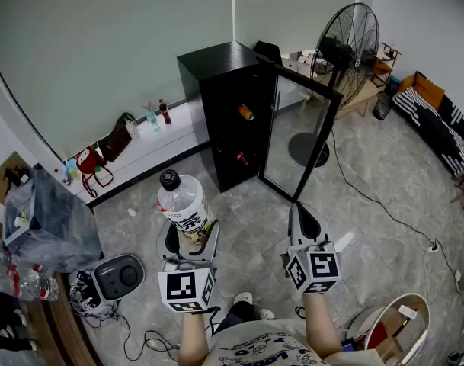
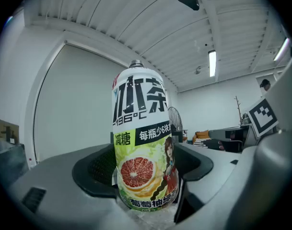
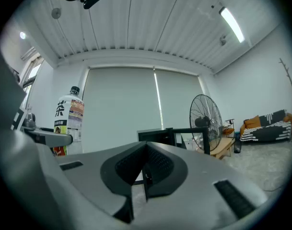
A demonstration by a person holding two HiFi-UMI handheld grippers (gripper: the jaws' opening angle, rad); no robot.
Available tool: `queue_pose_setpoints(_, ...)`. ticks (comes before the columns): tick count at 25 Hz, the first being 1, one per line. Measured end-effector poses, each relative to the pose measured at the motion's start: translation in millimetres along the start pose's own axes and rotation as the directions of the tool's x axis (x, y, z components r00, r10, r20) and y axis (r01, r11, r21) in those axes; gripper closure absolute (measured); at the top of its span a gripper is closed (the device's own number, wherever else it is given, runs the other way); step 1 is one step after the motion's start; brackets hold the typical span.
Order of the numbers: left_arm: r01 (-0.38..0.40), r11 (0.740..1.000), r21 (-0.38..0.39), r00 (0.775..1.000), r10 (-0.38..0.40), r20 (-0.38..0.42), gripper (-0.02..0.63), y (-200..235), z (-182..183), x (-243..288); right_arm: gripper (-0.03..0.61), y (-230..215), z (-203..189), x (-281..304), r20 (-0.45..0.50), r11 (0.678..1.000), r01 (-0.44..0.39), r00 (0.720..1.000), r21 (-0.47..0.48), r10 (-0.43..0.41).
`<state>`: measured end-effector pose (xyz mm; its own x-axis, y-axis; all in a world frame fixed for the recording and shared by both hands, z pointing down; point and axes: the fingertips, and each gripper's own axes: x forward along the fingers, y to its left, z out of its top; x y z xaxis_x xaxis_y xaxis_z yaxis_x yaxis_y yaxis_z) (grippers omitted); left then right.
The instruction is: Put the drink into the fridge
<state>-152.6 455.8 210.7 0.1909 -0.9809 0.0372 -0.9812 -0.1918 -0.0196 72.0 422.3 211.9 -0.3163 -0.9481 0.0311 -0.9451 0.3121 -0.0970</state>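
A drink bottle [image 1: 183, 209] with a black cap and a green-and-white grapefruit label stands upright in my left gripper [image 1: 189, 239], whose jaws are shut on its lower body [image 2: 145, 176]. It also shows at the left of the right gripper view [image 3: 69, 121]. My right gripper [image 1: 304, 221] is shut and holds nothing; its pads [image 3: 145, 169] meet. Ahead stands a black fridge [image 1: 228, 105] with its glass door [image 1: 302, 136] swung open to the right. A can [image 1: 246, 113] lies on an upper shelf and a red item [image 1: 241, 158] on a lower one.
A pedestal fan [image 1: 342, 48] stands right of the fridge door, its cable trailing over the grey floor. Bottles [image 1: 157, 114] and bags [image 1: 113, 142] line a low white ledge at left. A grey bin [image 1: 41, 223] and a small appliance [image 1: 119, 277] sit near left. A sofa [image 1: 437, 128] is far right.
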Motion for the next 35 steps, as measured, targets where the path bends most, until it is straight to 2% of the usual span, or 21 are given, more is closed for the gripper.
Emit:
queue_pose_setpoints(15, 0.016, 1.0, -0.003, 1.0, -0.016, 0.003, 0.236, 8, -1, 17, 0.583, 1, -4, 19, -0.003, 1.0, 0.005, 1.0, -0.018, -0.005)
queue_pose_setpoints(30, 0.071, 0.997, -0.009, 0.997, -0.072, -0.011, 0.236, 22, -14, 65, 0.581, -2, -10, 55, 0.021, 0.999, 0.032, 0.999, -0.004, -0.032)
queue_pose_setpoints(31, 0.075, 0.997, -0.011, 0.997, -0.075, -0.013, 0.237, 22, -16, 68, 0.557, -2, -11, 57, 0.02, 1.0, 0.023, 1.0, 0.005, -0.023)
queue_pose_setpoints(32, 0.078, 0.997, -0.012, 0.997, -0.078, -0.015, 0.237, 21, -16, 71, 0.481, -3, -11, 59, 0.021, 1.0, 0.013, 1.0, 0.011, -0.013)
queue_pose_setpoints(35, 0.082, 0.997, -0.015, 0.996, -0.082, -0.021, 0.236, 19, -19, 85, 0.471, -8, -12, 68, 0.023, 1.0, 0.008, 1.0, 0.003, -0.008)
